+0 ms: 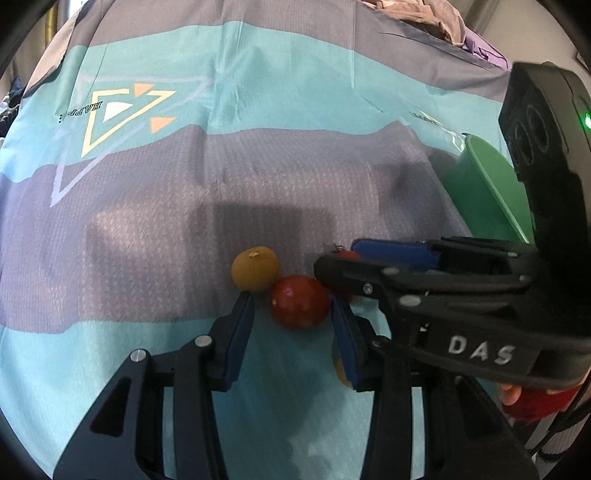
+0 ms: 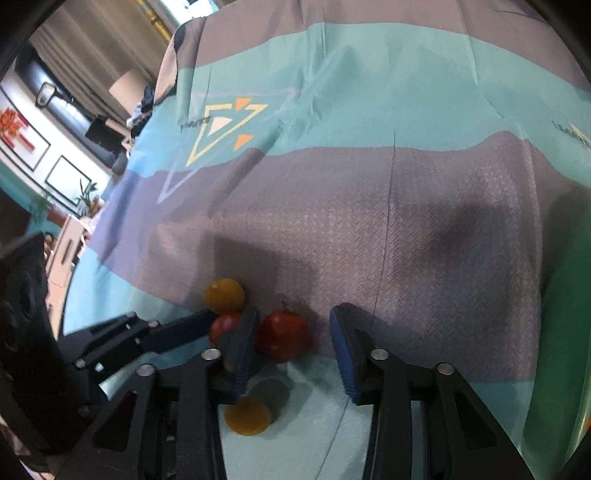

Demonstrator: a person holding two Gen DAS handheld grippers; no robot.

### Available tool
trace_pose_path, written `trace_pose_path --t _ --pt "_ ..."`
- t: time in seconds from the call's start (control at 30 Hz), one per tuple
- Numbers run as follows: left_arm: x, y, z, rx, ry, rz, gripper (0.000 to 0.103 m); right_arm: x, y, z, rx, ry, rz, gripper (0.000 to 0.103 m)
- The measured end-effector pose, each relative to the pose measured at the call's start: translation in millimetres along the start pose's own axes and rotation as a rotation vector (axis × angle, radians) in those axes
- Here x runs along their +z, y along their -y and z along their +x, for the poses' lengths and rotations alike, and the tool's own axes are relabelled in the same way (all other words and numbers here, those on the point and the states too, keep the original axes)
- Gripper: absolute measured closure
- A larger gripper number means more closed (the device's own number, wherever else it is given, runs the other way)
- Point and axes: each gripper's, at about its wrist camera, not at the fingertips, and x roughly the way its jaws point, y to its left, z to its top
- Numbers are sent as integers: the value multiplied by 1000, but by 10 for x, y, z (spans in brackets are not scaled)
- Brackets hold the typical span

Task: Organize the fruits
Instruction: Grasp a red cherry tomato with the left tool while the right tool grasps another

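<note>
Several small fruits lie close together on the teal and grey cloth (image 1: 258,166). In the left wrist view a red fruit (image 1: 300,302) sits between the fingers of my open left gripper (image 1: 293,308), touching a yellow-orange fruit (image 1: 255,268) behind it. My right gripper (image 1: 334,264) comes in from the right around a second red fruit (image 1: 347,254). In the right wrist view my right gripper (image 2: 295,328) is open, with that red fruit (image 2: 282,335) between its fingers near the left one. Another red fruit (image 2: 223,326), an orange fruit (image 2: 224,295) and a nearer orange fruit (image 2: 247,415) lie around it.
A green bowl (image 1: 491,188) stands at the right, behind my right gripper; its blurred green side (image 2: 561,314) fills the right edge of the right wrist view. The left gripper's fingers (image 2: 177,332) reach in from the left. Crumpled cloth (image 1: 424,18) lies at the table's far edge.
</note>
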Motion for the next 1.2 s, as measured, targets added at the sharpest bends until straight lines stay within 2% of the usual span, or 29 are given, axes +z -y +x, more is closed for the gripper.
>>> trace_pose_path --t 0.07,0.23,0.37,0.6,0.93,1.2 --pt "9 12 21 9 3 15 62 -9 -6 -7 -21 4 -30 71" --pt "30 13 54 32 3 56 62 -11 23 -15 -19 1 -47 71" --pt "15 36 68 69 6 93 71 -44 3 -29 -35 9 -83 74" --pt "-38 -2 -34 42 9 67 71 -126 16 -120 -28 38 -51 74" --pt "-243 53 -505 9 59 26 71 -407 -166 -582 -23 128 -71 74" --pt "-489 175 -872 -5 107 21 71 -770 -387 -1112 -115 252 -114 74"
